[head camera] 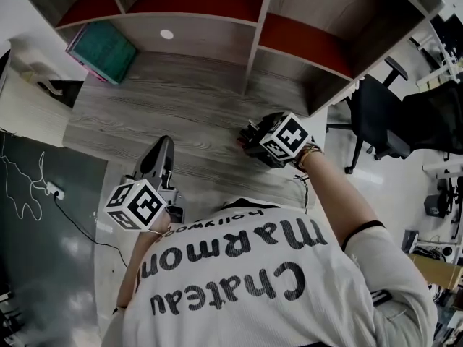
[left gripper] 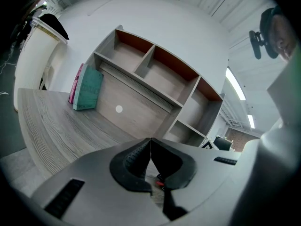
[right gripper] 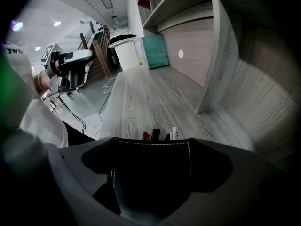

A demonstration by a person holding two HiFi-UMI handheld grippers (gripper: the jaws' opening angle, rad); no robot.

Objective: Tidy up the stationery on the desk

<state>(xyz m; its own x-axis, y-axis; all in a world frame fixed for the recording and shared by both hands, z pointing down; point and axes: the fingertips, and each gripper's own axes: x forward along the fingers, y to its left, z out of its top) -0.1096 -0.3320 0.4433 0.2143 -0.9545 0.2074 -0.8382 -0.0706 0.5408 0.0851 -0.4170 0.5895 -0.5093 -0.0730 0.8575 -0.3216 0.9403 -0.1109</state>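
Left tongs point(left gripper: 150, 141): jaws are closed, tips touching, with nothing gripped between them. In the head view the left tongs point(head camera: 163, 144) sit over the near edge of the worktop point(head camera: 195, 100), pointing toward the shelf unit point(head camera: 253, 31).

Right tongs point(right gripper: 153, 149): jaws are clamped on a black pen case point(right gripper: 150, 173) with white stitching. The case fills the gap between the jaws. Pens point(right gripper: 155, 135) stand in the case, and their red, black and white tips show above its top edge, just beyond the jaw tips. In the head view the right tongs point(head camera: 249, 132) are to the right of the left tongs and apart from them, near the foot of a shelf divider. Whether the case rests on the worktop cannot be told.

A teal book point(left gripper: 89, 89) leans against the back panel, well ahead of the left tongs and to their left. A pink book point(left gripper: 75, 84) stands directly behind it.
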